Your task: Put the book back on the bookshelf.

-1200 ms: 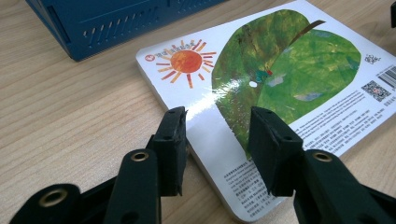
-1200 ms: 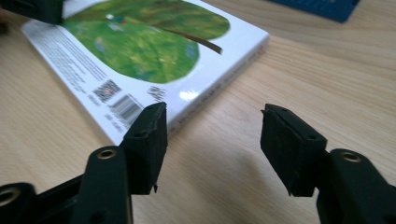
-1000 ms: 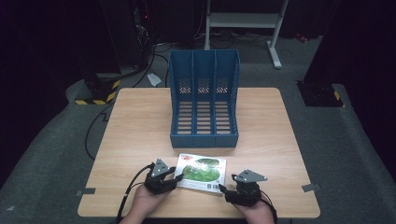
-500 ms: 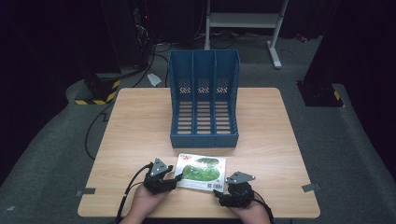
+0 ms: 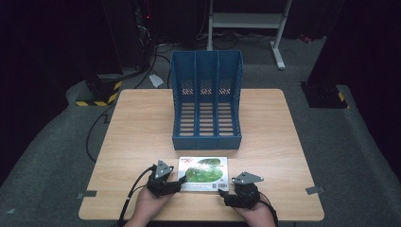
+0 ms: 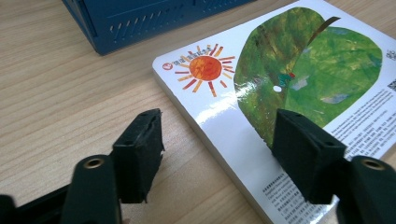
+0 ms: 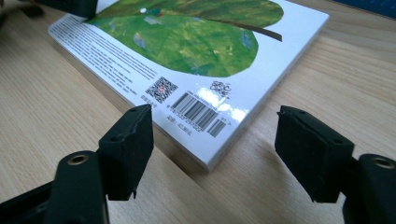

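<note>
The left gripper (image 5: 176, 181) had just been opening its jaws; they stood wide, straddling the book's (image 5: 204, 173) left edge without pressing it. The right gripper (image 5: 226, 195) sat released at the book's near right corner, its jaws apart. The book lay flat on the table (image 5: 142, 123), just in front of the blue file rack (image 5: 206, 101).

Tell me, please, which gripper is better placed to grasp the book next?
Probably the left gripper: its jaws, just opened, already straddle the book edge. The right gripper is open too, but the book's corner lies just ahead of its jaws.
</note>
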`<action>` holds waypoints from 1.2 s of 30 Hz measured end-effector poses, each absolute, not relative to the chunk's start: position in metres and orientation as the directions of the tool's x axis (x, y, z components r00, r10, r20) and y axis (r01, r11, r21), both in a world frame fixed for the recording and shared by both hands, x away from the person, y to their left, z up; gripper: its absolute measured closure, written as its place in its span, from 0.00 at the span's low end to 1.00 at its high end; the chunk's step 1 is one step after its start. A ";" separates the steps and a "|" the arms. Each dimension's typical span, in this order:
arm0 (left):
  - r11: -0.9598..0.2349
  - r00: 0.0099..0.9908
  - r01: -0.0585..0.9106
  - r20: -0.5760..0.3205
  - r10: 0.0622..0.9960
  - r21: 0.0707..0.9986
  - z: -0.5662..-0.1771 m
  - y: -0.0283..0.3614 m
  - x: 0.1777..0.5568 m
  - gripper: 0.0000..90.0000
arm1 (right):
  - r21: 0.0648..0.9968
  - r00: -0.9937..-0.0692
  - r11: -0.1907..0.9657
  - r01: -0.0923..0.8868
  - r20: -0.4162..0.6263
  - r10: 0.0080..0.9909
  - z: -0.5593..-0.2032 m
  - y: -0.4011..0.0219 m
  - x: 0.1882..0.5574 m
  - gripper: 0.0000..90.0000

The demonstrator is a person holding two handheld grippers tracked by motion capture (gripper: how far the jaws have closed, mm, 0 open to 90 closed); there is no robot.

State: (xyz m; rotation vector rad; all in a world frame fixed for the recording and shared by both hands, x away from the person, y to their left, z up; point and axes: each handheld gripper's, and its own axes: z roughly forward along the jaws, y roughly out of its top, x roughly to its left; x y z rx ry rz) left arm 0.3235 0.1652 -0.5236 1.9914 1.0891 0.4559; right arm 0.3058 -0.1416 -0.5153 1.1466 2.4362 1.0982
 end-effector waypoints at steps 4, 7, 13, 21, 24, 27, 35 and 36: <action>-0.285 0.554 0.558 -0.094 0.827 0.780 -0.524 0.159 0.324 0.35 | 0.702 -0.661 0.422 0.573 0.092 0.744 -0.519 -0.136 0.307 0.27; -0.260 0.543 0.579 -0.127 0.830 0.772 -0.525 0.158 0.326 0.34 | 0.701 -0.669 0.438 0.563 0.075 0.740 -0.520 -0.132 0.307 0.27; -0.226 0.524 0.612 -0.174 0.833 0.758 -0.526 0.154 0.329 0.33 | 0.698 -0.673 0.457 0.551 0.047 0.738 -0.521 -0.124 0.305 0.25; -0.166 0.485 0.641 -0.228 0.844 0.750 -0.525 0.155 0.330 0.37 | 0.701 -0.671 0.453 0.551 0.049 0.740 -0.521 -0.122 0.308 0.25; -0.119 0.462 0.658 -0.274 0.844 0.744 -0.525 0.157 0.331 0.39 | 0.701 -0.670 0.453 0.551 0.048 0.741 -0.521 -0.122 0.307 0.25; -0.094 0.455 0.662 -0.299 0.839 0.744 -0.525 0.160 0.332 0.42 | 0.699 -0.671 0.454 0.552 0.049 0.740 -0.521 -0.122 0.307 0.24; -0.034 0.452 0.647 -0.347 0.822 0.762 -0.520 0.166 0.329 0.44 | 0.697 -0.673 0.454 0.556 0.057 0.737 -0.521 -0.120 0.307 0.20; -0.034 0.452 0.647 -0.347 0.822 0.762 -0.520 0.166 0.329 0.45 | 0.697 -0.675 0.455 0.554 0.057 0.736 -0.521 -0.120 0.307 0.20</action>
